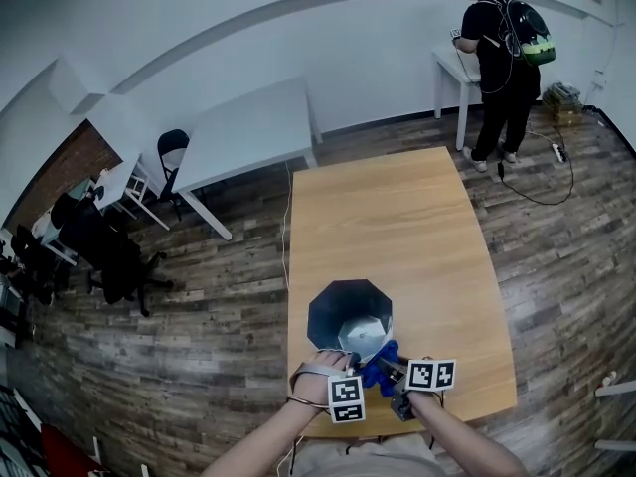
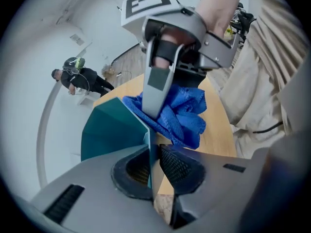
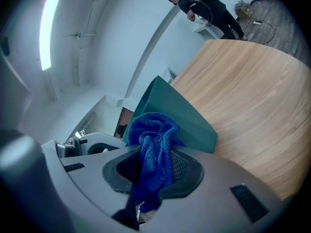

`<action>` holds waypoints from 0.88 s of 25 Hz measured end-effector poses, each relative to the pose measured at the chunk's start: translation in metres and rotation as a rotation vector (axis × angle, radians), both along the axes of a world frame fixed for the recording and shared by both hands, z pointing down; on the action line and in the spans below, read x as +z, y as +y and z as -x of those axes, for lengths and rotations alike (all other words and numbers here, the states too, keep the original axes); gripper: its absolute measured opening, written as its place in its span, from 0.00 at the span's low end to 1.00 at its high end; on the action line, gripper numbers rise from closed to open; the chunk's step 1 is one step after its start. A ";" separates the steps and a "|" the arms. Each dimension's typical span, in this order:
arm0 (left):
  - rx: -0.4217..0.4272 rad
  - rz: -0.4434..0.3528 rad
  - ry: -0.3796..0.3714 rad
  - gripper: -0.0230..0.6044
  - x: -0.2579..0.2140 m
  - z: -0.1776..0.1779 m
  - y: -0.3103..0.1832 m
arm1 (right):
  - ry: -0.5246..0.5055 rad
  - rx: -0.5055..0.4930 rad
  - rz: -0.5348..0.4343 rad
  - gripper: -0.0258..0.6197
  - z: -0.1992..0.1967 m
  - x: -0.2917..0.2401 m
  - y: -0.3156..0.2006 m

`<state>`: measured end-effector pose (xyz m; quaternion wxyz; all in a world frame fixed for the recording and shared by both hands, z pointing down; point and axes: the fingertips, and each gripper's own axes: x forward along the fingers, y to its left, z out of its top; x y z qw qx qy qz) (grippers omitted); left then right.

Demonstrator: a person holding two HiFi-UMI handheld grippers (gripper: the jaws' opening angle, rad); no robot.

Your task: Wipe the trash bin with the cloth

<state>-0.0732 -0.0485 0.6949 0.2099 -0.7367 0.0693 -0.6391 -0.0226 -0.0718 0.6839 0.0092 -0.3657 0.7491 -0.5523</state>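
A person [image 1: 502, 68] stands far beyond the wooden desk [image 1: 397, 217]. At its near edge the dark-teal octagonal trash bin [image 1: 338, 311] stands upright, mouth up; left tongs [image 2: 151, 168] clamp its rim, right tongs [image 3: 154, 171] the blue cloth [image 3: 154, 130].

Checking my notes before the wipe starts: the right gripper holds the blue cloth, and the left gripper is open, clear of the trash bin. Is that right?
Not quite. The left gripper is not open and clear: its jaws are shut on the wall of the trash bin, as the left gripper view shows. The right gripper does hold the blue cloth.
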 end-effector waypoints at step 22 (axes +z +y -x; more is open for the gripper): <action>0.012 0.044 0.044 0.11 0.005 -0.007 -0.007 | 0.221 -0.128 0.307 0.17 0.008 0.233 -0.023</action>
